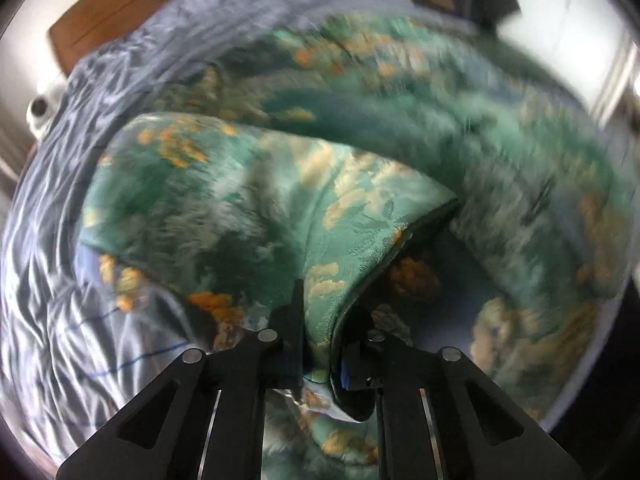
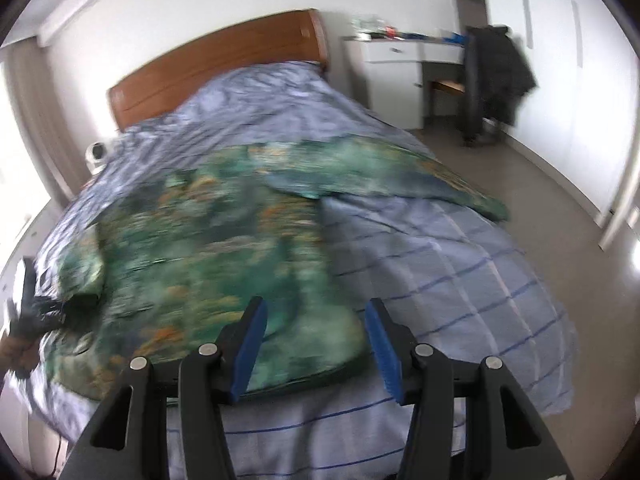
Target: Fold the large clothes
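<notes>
A large green garment (image 2: 224,232) with orange and cream floral print lies spread on the bed. In the left wrist view my left gripper (image 1: 320,344) is shut on a fold of this garment (image 1: 256,216), lifting its edge so the fabric drapes over the fingers. In the right wrist view my right gripper (image 2: 316,344) is open with blue pads (image 2: 252,344), held just above the near edge of the garment. The left gripper shows at the far left of that view (image 2: 28,296), at the garment's left corner.
The bed has a pale blue checked cover (image 2: 440,264) and a brown wooden headboard (image 2: 216,68). A white desk (image 2: 400,52) and a chair with a dark coat (image 2: 500,76) stand at the back right. Grey floor (image 2: 560,184) runs along the bed's right side.
</notes>
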Action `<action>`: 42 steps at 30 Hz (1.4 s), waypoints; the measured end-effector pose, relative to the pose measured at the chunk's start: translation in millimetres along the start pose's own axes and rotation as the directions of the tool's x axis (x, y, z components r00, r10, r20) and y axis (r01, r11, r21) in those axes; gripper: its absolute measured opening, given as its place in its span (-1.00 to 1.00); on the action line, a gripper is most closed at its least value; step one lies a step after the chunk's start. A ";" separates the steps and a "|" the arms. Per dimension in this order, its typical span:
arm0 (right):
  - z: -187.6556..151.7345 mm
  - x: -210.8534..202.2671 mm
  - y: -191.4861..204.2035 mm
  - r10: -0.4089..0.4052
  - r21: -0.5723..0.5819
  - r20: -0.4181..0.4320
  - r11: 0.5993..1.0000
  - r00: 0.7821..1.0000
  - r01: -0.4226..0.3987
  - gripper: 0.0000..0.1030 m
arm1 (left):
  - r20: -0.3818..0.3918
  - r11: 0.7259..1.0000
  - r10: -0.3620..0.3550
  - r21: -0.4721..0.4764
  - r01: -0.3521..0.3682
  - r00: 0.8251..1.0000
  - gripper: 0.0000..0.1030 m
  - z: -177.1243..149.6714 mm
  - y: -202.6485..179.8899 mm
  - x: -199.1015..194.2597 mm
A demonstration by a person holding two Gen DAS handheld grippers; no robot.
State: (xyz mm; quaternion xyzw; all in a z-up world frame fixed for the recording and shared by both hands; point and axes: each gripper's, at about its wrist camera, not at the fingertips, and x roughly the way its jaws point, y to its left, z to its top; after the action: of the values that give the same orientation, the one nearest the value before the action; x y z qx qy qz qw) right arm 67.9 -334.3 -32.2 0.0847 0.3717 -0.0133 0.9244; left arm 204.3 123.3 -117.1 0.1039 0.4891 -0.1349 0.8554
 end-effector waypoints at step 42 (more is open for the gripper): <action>3.5 -13.0 10.6 -0.156 -0.055 0.039 0.986 0.987 0.158 0.55 | 0.243 0.771 0.241 -0.636 -0.033 0.940 0.87 -117.3 4.0 -142.8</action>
State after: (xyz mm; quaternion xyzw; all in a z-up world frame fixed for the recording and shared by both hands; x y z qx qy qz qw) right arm 61.8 -324.9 -19.3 0.0282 0.3613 -0.0771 0.9288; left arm 41.5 181.9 -52.1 -0.1710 0.3565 0.0830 0.9148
